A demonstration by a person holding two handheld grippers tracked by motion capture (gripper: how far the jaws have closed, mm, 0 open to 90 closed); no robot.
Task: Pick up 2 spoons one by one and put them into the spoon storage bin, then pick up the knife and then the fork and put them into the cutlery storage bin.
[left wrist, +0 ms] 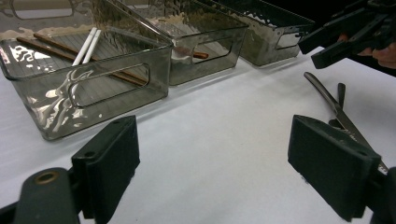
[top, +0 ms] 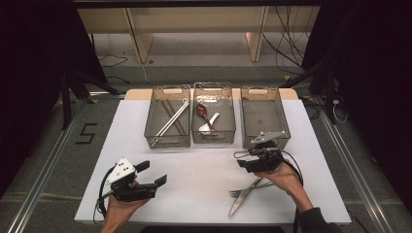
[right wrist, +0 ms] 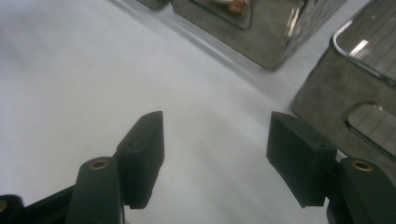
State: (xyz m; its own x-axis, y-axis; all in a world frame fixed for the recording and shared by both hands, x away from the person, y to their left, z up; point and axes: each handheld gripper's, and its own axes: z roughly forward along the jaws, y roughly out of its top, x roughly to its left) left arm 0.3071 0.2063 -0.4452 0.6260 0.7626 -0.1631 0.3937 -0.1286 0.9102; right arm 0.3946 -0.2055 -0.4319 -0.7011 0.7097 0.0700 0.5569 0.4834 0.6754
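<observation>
A metal knife (top: 242,199) and a fork (top: 236,193) lie crossed on the white table (top: 204,170), just below my right hand. My right gripper (top: 245,161) hovers above them, pointing left. Its jaws stand open in the right gripper view (right wrist: 219,154), with only bare table between them. My left gripper (top: 151,173) is held at the front left, open and holding nothing (left wrist: 219,163). In the left gripper view the knife (left wrist: 327,95) and fork (left wrist: 341,91) lie ahead to the right, under the right gripper (left wrist: 345,37).
Three smoky clear bins stand in a row at the back. The left bin (top: 167,138) holds brown and white chopsticks (top: 171,119). A red spoon (top: 203,112) and a white one lie in the middle bin (top: 214,136). The right bin (top: 265,114) looks empty.
</observation>
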